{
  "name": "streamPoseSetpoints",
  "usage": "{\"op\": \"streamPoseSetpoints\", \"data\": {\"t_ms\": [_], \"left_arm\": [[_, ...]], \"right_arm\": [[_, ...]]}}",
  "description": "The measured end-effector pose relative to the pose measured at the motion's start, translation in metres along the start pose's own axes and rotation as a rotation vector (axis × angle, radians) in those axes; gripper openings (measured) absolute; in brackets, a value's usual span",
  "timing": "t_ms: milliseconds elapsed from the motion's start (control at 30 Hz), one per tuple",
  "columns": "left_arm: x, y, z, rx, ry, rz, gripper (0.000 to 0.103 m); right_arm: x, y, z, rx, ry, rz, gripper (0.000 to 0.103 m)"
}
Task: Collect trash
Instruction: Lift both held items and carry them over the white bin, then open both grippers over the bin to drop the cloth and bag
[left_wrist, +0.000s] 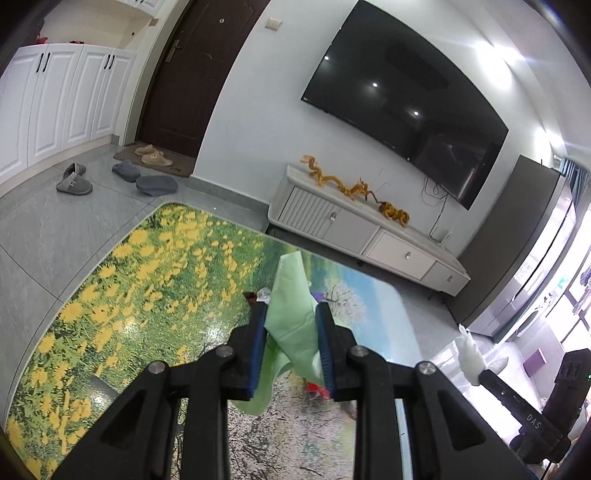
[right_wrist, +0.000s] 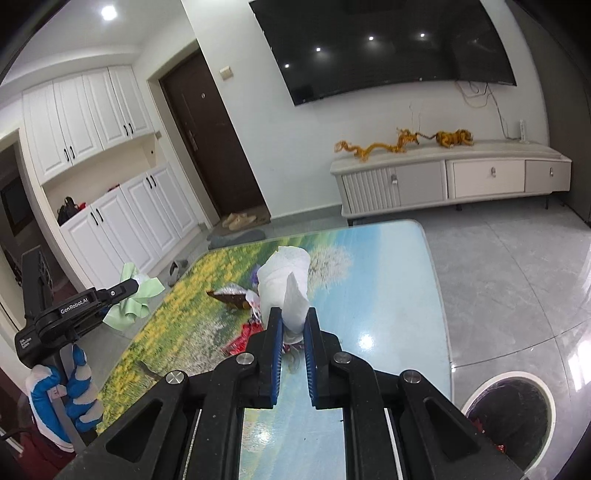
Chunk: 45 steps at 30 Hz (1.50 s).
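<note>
Left tongs (left_wrist: 291, 306) clenched on a crumpled pale green plastic sheet (left_wrist: 291, 295), raised above the landscape-printed glossy bench (left_wrist: 129, 295). Right tongs (right_wrist: 293, 317) clenched on a wadded white paper tissue (right_wrist: 286, 280), over a red wrapper (right_wrist: 245, 338). Round black trash bin (right_wrist: 508, 410) beside bench, on floor.

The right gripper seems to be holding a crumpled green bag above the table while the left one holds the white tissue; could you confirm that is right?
Not quite: the items are swapped. In the right wrist view the right gripper is shut on the white tissue above the table. The left wrist view shows the left gripper clamping the green bag.
</note>
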<state>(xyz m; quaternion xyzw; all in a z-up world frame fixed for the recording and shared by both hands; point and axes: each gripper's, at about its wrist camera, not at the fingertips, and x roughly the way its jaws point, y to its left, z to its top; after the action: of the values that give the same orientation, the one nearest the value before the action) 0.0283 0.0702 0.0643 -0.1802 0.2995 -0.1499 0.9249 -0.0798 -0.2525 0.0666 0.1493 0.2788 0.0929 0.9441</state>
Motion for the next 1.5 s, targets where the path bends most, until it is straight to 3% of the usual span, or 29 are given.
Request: {"op": "streamPoseSetpoints", "data": {"t_ms": [400,800,1133,1500], "left_arm": [[-0.042,-0.061,0.003,0.073,-0.040,-0.088,0.025],[0.003,-0.198,-0.037,0.263,0.089,-0.248,0.025],[0.094,-0.312,-0.125,0.438,0.339,-0.321,0.026],[0.174,-0.374,-0.208,0.488,0.549,-0.343,0.029]], "right_arm": [[-0.075,-0.022,-0.001,0.058,-0.126,-0.079,0.011],[-0.132,-0.096,-0.019,0.169,-0.197,-0.274,0.011],[-0.117,-0.190,-0.068,0.362,-0.058,-0.379,0.011],[-0.082,-0.260,-0.117,0.493,0.126,-0.416,0.011]]}}
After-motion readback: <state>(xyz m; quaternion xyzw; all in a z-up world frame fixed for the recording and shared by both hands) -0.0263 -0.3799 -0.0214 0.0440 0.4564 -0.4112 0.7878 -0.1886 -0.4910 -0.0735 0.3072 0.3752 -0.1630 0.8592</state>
